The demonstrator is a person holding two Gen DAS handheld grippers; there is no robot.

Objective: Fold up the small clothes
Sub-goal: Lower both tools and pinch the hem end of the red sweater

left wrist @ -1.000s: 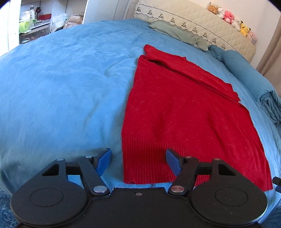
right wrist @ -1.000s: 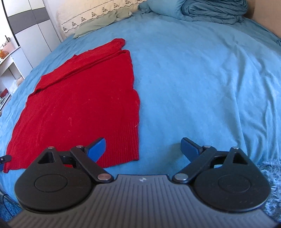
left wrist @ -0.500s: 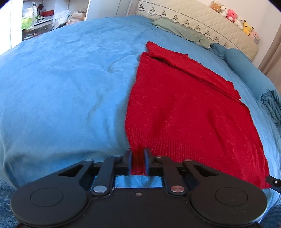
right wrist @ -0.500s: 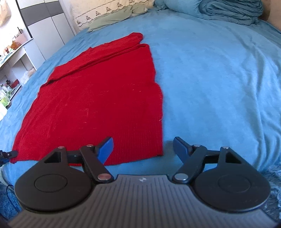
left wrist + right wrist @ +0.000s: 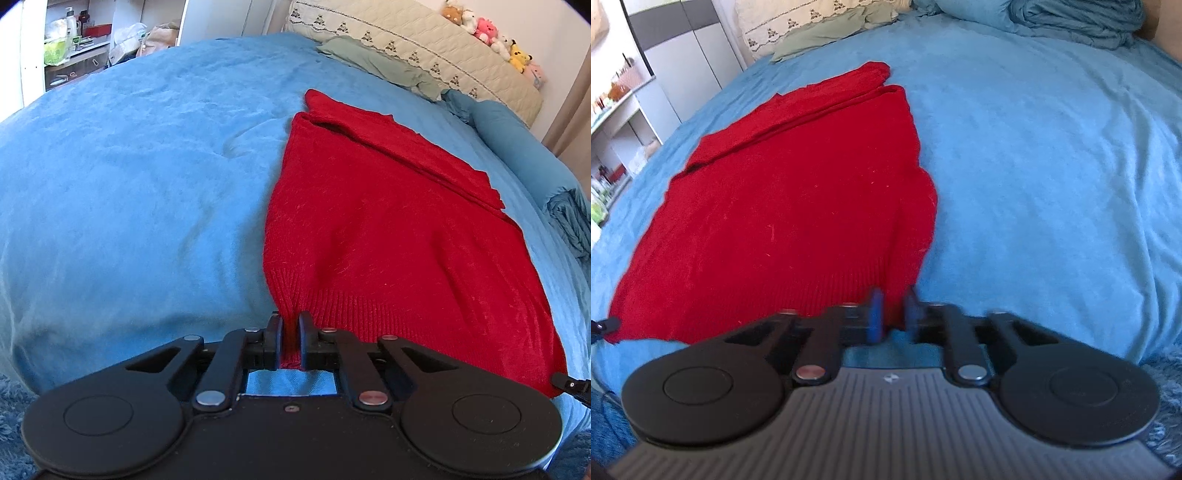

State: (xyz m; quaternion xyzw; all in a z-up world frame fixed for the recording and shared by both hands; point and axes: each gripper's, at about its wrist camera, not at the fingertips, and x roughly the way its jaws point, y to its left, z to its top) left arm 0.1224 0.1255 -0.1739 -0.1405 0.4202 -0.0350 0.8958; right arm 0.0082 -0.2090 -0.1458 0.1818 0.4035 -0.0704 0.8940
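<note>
On the bed (image 5: 129, 184), both grippers pinch the red sweater (image 5: 388, 229).

Soft daylight is filling both views, leaving the blue bedspread (image 5: 129, 192) bright and evenly lit. Fisheye curvature is bending the edges. Motion blur is smearing the right gripper (image 5: 892, 314).

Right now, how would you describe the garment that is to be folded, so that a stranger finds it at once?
Look at the wide bed under a blue cover. On it lies the red knitted sweater, spread flat with its ribbed hem toward the near edge. It is the only red piece; the pale green cloth lies far up by the headboard.
</note>
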